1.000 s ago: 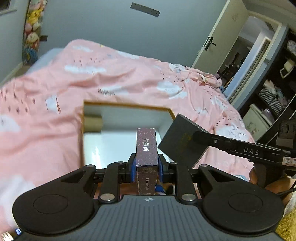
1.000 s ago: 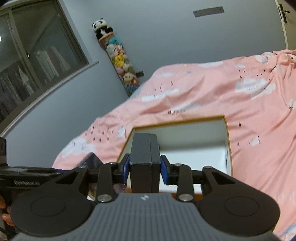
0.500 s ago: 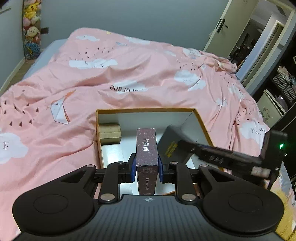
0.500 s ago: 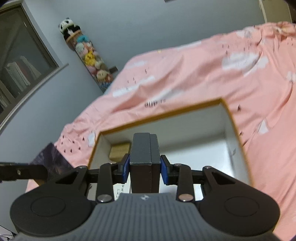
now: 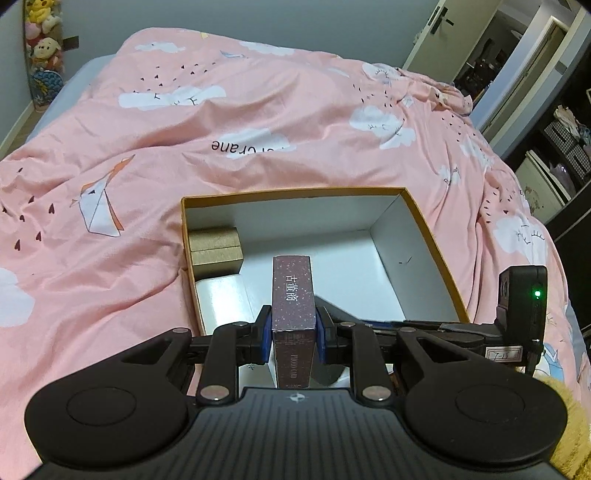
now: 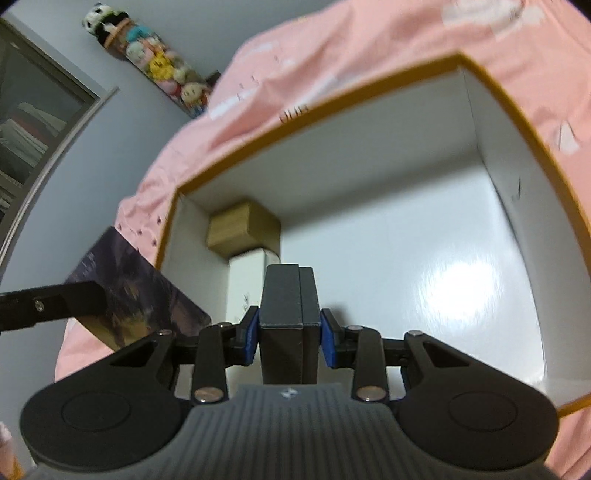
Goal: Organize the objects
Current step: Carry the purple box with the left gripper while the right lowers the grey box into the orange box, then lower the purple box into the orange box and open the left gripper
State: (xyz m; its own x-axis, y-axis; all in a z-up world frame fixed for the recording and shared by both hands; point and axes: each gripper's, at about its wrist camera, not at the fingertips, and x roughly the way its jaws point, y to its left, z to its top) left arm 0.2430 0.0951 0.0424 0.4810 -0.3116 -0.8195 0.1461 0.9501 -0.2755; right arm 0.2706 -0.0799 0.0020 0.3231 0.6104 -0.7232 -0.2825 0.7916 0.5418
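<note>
An open storage box with an orange rim [image 5: 430,229] and white inside [image 6: 436,236] lies on the pink bed. A tan cardboard box [image 5: 214,251] [image 6: 242,230] and a white box [image 5: 223,302] [image 6: 247,280] sit at its left wall. My left gripper [image 5: 293,332] is shut on a maroon speckled box [image 5: 291,295], held over the box's near edge. My right gripper [image 6: 289,334] is shut on a dark grey box [image 6: 288,299], low inside the storage box beside the white box. The maroon box shows at left in the right wrist view [image 6: 136,295].
The pink cloud-print duvet [image 5: 258,110] covers the bed all around the storage box. Plush toys [image 6: 162,70] hang on the grey wall at the left. A door [image 5: 439,29] and dark shelves [image 5: 565,133] stand at the right.
Both grippers have moved forward and down toward the storage box. The right gripper with the dark grey box has dropped inside it; the box now fills the right wrist view.
</note>
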